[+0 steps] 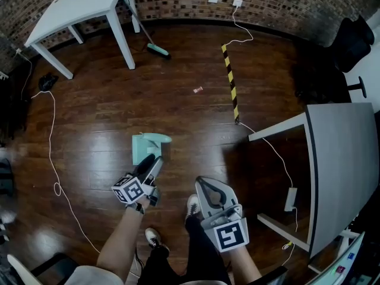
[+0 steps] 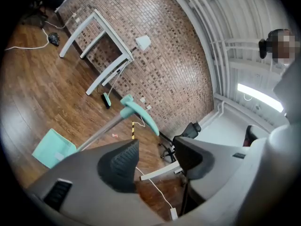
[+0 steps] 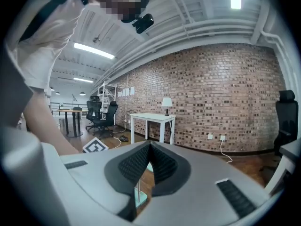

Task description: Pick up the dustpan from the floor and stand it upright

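Note:
The teal dustpan [image 1: 144, 149] stands on the wooden floor, its pole rising to a teal grip [image 1: 158, 138]. In the left gripper view the pan [image 2: 53, 147] and the grip [image 2: 139, 113] lie beyond the jaws, up and to the left. My left gripper [image 1: 152, 161] sits just short of the dustpan and is open [image 2: 157, 147], with nothing between its pads. My right gripper [image 1: 202, 181] hovers to the right above the person's legs. It is shut [image 3: 149, 146] and empty. A strip of the pole and pan [image 3: 140, 196] shows below its closed tips.
A white table [image 1: 83, 5] stands at the far left with a broom [image 1: 157, 50] beside it. A yellow-black strip [image 1: 230, 82] runs across the floor. A grey table [image 1: 341, 165] fills the right side. A white cable [image 1: 53, 153] trails at left, and a black chair [image 1: 353, 40] stands at far right.

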The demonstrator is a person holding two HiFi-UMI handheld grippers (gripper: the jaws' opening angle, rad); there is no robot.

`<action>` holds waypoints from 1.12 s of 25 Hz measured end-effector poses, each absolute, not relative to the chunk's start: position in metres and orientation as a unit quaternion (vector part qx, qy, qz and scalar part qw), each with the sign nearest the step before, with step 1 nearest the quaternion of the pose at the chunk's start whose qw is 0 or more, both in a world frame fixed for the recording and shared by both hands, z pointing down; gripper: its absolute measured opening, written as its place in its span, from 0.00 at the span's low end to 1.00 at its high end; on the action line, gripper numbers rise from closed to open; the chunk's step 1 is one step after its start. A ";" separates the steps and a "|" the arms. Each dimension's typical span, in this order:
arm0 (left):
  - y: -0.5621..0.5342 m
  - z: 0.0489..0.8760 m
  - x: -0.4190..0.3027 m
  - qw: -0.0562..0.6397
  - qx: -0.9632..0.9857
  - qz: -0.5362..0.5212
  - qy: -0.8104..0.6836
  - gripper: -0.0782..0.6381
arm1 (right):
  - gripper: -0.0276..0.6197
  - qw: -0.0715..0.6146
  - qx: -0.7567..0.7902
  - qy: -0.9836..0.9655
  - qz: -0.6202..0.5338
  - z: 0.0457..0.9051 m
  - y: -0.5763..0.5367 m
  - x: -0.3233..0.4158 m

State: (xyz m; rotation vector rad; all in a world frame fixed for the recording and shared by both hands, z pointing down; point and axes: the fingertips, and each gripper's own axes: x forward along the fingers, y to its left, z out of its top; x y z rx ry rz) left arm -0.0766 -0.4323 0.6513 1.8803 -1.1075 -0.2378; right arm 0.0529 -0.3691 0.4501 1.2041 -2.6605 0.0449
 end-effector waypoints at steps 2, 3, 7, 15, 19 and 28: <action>-0.420 0.622 -0.087 0.427 0.768 -0.102 -0.466 0.39 | 0.02 0.105 0.400 -0.910 -0.018 0.433 -0.361 0.044; -0.413 0.606 -0.091 0.399 0.780 -0.090 -0.474 0.32 | 0.02 0.102 0.397 -0.912 -0.030 0.423 -0.357 0.039; -0.383 0.543 -0.100 0.230 0.851 0.027 -0.472 0.10 | 0.02 0.094 0.404 -0.908 -0.061 0.378 -0.338 0.031; -0.301 0.394 -0.134 0.046 0.900 0.048 -0.431 0.10 | 0.02 0.119 0.407 -0.905 -0.023 0.305 -0.291 -0.006; -0.262 0.324 -0.165 -0.036 0.892 0.099 -0.440 0.10 | 0.02 0.059 0.441 -0.894 -0.057 0.243 -0.282 -0.029; -0.202 0.240 -0.239 -0.126 0.864 0.049 -0.485 0.10 | 0.02 0.011 0.468 -0.881 -0.066 0.208 -0.217 -0.076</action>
